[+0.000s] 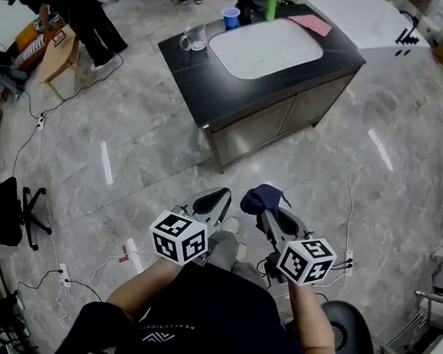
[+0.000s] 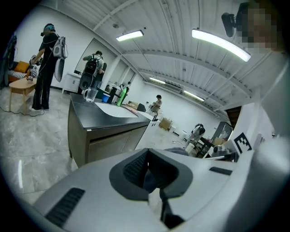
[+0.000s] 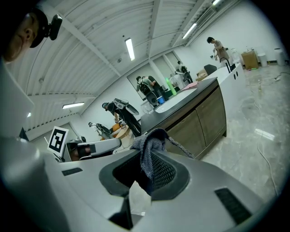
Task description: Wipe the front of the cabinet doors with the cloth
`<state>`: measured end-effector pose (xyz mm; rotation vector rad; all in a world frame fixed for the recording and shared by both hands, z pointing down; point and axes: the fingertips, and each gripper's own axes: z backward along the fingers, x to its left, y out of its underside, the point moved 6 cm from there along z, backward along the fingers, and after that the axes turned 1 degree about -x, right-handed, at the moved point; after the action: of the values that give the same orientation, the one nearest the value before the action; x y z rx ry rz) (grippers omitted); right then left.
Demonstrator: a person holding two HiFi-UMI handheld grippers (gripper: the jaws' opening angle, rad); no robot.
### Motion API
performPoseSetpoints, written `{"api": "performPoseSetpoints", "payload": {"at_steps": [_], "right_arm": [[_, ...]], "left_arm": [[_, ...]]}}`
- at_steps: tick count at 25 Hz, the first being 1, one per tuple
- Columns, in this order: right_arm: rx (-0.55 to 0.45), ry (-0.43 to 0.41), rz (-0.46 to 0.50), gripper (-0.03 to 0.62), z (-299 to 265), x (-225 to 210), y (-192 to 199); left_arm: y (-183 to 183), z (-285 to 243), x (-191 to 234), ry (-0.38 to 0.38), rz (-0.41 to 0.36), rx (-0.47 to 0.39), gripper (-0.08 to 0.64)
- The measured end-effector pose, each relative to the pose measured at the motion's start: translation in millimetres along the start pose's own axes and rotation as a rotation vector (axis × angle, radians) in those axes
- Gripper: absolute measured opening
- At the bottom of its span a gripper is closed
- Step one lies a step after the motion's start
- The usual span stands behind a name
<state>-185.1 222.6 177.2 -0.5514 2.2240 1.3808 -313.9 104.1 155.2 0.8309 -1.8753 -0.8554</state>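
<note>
The cabinet (image 1: 261, 61) has a black top, and its grey doors (image 1: 265, 127) face me across a stretch of floor. Both gripper views show the doors too (image 2: 113, 144) (image 3: 199, 121), well out of reach. My right gripper (image 1: 269, 208) is shut on a dark blue-grey cloth (image 1: 262, 198), which bunches up out of its jaws (image 3: 152, 146). My left gripper (image 1: 218, 201) is held beside it at waist height, shut, with nothing between its fingers (image 2: 136, 168). Both point toward the cabinet.
On the cabinet top lie a white sheet (image 1: 266, 46), a glass jug (image 1: 193, 38), a blue cup (image 1: 231, 17), a green bottle (image 1: 271, 1) and a pink sheet (image 1: 310, 24). A person (image 1: 82, 9) stands far left by a wooden table (image 1: 59, 54). Cables (image 1: 84, 272) cross the floor; a chair (image 1: 9, 205) stands left.
</note>
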Motion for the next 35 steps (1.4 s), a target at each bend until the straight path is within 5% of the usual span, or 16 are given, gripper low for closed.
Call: {"api": "performPoseSetpoints", "payload": {"at_steps": [12, 18, 29, 35], "right_arm": [[0.086, -0.014, 0.02, 0.067, -55.4, -16.4, -27.1], [0.134, -0.034, 0.07, 0.067, -92.2, -25.3, -38.3], [0.195, -0.145, 0.123, 0.067, -121.6, -68.4, -61.9], [0.239, -0.248, 0.151, 0.067, -104.7, -108.1, -84.6]], "left_arm": [[-20.7, -42.8, 36.9, -0.012, 0.022, 0.01, 0.0], [-23.4, -59.5, 54.4, 0.085, 0.066, 0.022, 0.0], [-18.7, -99.8, 58.7, -0.021, 0.082, 0.033, 0.0], [-22.0, -136.6, 37.4, -0.161, 0.088, -0.017, 0.0]]}}
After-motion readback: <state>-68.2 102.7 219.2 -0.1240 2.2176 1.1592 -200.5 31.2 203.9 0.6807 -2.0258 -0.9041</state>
